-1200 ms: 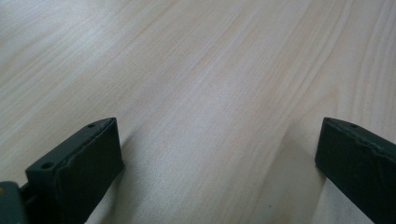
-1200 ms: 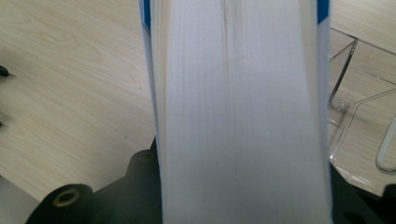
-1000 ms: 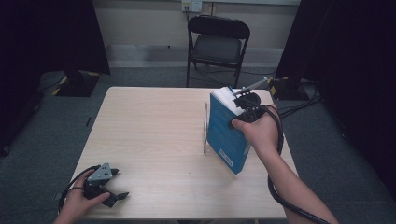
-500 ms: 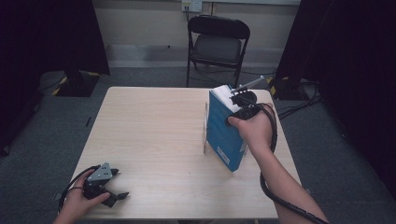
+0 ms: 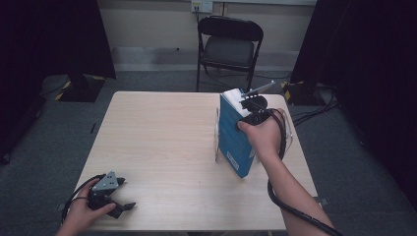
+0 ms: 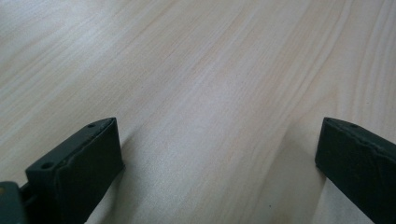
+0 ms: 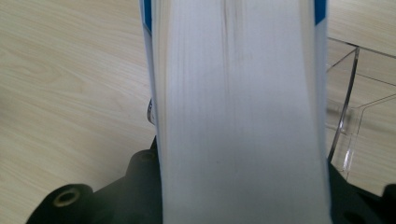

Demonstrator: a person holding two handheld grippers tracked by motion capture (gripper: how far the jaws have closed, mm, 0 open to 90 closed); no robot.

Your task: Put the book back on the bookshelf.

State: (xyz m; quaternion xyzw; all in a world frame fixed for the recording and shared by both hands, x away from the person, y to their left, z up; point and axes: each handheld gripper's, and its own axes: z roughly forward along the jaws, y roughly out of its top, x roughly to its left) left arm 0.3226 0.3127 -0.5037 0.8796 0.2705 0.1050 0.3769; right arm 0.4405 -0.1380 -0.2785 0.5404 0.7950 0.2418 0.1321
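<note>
A thick book with a blue cover (image 5: 233,140) stands upright on the right side of the light wooden table (image 5: 157,142). My right gripper (image 5: 251,108) is shut on it from above, near its far top corner. In the right gripper view the white page edges of the book (image 7: 238,116) rise between the jaws, and the black gripper body (image 7: 116,196) sits below. A clear plastic stand (image 5: 217,132) surrounds the book's base. My left gripper (image 5: 122,208) rests at the table's front left corner. Its jaws stand open over bare wood (image 6: 219,154).
The clear stand's wall (image 7: 348,121) lies just right of the book in the right gripper view. A black folding chair (image 5: 230,44) stands beyond the far table edge. A black cable (image 5: 290,209) trails from the right gripper along the forearm.
The right hand with the book has shifted very slightly to the left. The left gripper has not moved.
</note>
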